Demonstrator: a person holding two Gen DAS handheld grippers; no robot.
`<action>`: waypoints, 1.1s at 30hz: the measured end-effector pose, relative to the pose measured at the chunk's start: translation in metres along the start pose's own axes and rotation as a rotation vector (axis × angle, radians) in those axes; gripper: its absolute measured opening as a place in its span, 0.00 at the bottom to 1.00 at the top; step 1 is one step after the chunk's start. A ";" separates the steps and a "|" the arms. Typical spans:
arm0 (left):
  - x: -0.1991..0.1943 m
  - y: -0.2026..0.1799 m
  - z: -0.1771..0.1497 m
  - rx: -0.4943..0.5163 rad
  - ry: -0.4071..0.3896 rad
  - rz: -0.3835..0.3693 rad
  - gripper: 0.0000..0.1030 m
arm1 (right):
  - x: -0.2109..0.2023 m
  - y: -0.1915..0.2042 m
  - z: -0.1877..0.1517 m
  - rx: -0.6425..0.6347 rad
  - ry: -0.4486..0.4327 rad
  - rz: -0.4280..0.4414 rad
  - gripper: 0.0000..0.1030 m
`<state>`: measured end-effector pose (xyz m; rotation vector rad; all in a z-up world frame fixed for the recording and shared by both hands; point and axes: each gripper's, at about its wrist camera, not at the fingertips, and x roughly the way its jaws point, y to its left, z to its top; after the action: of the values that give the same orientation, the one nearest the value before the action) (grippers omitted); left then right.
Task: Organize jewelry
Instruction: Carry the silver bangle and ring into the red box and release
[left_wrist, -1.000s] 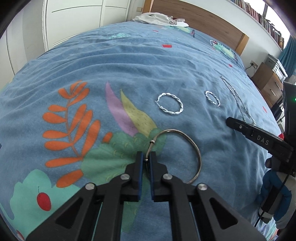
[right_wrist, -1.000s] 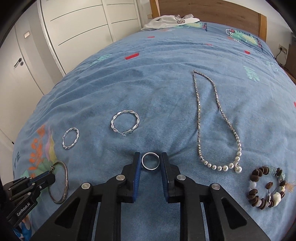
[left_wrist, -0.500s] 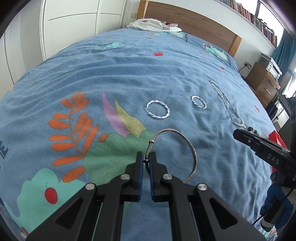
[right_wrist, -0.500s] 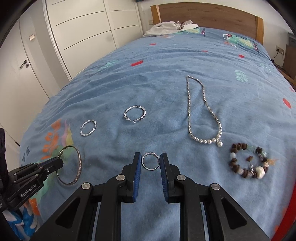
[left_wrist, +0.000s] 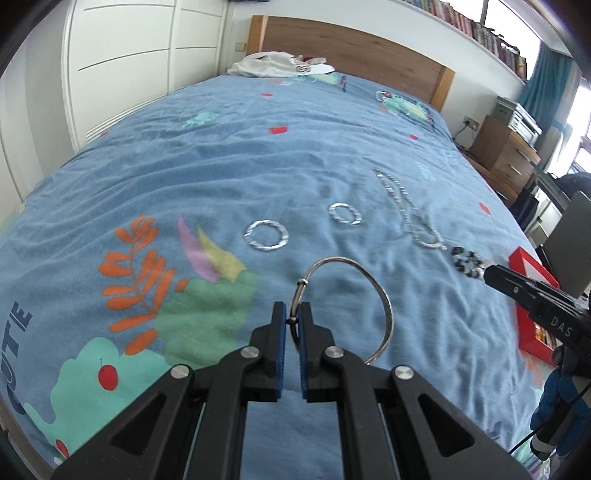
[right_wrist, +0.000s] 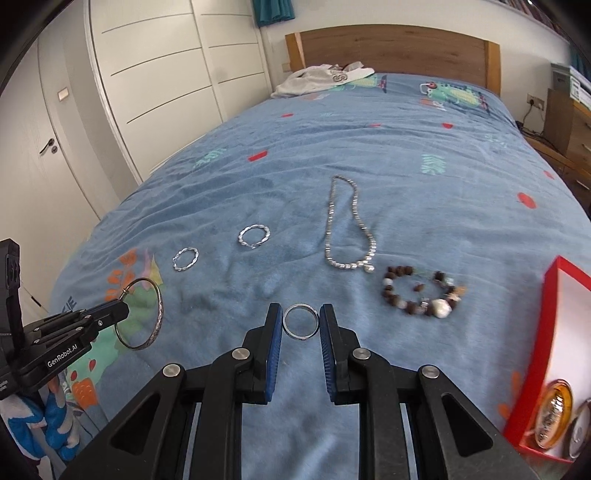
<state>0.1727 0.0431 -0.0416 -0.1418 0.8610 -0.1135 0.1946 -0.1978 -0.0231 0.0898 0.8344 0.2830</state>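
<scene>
Left wrist view: left gripper (left_wrist: 291, 319) clamped on thin silver bangle (left_wrist: 373, 291) near its small clasp, hoop raised off the blue bedspread (left_wrist: 258, 166) and jutting right. Risk: such a narrow bite near one end, likely to pivot or slip out with any quick swing. Two twisted rings (left_wrist: 266, 235) and chain necklace (left_wrist: 410, 214) lying beyond.

Right wrist view: right gripper (right_wrist: 301, 325) pinching small silver ring (right_wrist: 301, 321) across its width, above the cover. Risk: smooth round band, apt to pop free under uneven squeeze. Red box (right_wrist: 554, 354) at right, beaded bracelet (right_wrist: 421, 291) between; low carry could snag it.
</scene>
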 end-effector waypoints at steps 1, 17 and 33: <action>-0.003 -0.007 0.001 0.011 -0.003 -0.007 0.05 | -0.007 -0.006 -0.001 0.007 -0.008 -0.009 0.20; -0.002 -0.191 0.008 0.213 0.012 -0.261 0.05 | -0.106 -0.154 -0.046 0.145 -0.048 -0.242 0.20; 0.088 -0.403 0.006 0.429 0.118 -0.356 0.05 | -0.093 -0.284 -0.062 0.188 0.055 -0.336 0.20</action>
<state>0.2173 -0.3670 -0.0350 0.1171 0.9041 -0.6401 0.1499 -0.4979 -0.0517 0.1160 0.9141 -0.1104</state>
